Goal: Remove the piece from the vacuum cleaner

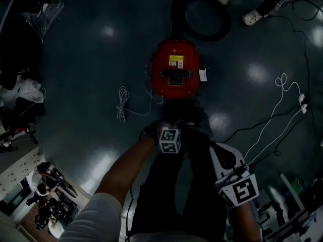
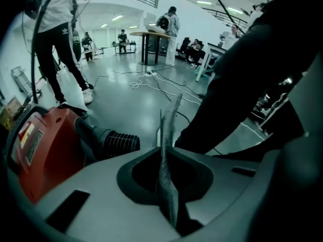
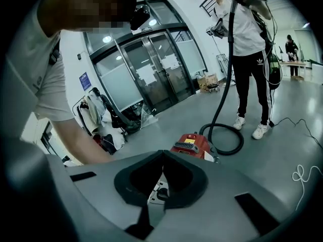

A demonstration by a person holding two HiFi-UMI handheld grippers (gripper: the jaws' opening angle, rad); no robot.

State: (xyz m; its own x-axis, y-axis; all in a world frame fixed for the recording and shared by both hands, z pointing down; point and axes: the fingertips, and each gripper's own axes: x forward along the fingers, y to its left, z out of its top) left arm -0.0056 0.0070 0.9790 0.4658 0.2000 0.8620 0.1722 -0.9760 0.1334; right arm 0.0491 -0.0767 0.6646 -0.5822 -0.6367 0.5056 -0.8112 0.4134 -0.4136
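The red vacuum cleaner (image 1: 174,73) stands on the dark floor ahead of me, its black hose (image 1: 204,16) looped behind it. In the left gripper view the red vacuum cleaner (image 2: 43,145) lies low at the left, with its ribbed hose socket (image 2: 120,143) beside it. My left gripper (image 2: 162,155) is shut on a thin grey mesh-like piece (image 2: 169,127) that sticks up between the jaws, off the machine. The left gripper (image 1: 170,139) is just short of the vacuum. My right gripper (image 3: 162,155) is shut with nothing in it; the right gripper (image 1: 238,186) hangs back at the right.
A person's white shoes (image 1: 250,17) stand beyond the hose, and that person (image 3: 247,39) holds the hose wand. White cables (image 1: 122,104) and more cables (image 1: 282,107) lie on the floor. Clutter (image 1: 45,195) fills the lower left. Glass doors (image 3: 151,69) lie behind.
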